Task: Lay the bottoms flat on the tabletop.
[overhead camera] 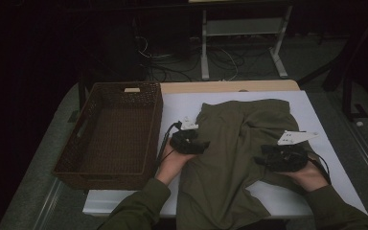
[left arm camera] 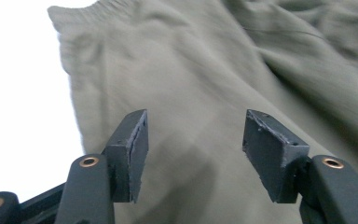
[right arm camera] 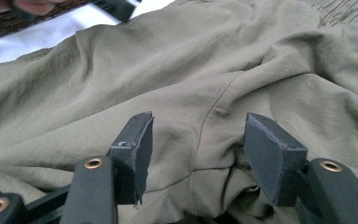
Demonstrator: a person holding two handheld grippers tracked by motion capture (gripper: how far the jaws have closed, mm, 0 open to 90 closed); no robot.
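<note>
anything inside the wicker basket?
Nothing visible inside the wicker basket: the high view shows bare woven floor. The strip under its near wall is hidden and dim. The olive trousers lie beside it on the white table cover.

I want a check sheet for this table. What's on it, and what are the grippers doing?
Surface: white table, wooden strip at far edge.
Job's things: olive garment, rumpled, hanging over the near edge.
Clutter: brown wicker basket, left of garment, nothing seen inside.
Grippers: left gripper open above the garment's edge; right gripper open over a seam.
Cables: one trails from each gripper; a tangle on the floor behind.
Surroundings: dark room, white desk legs.
</note>
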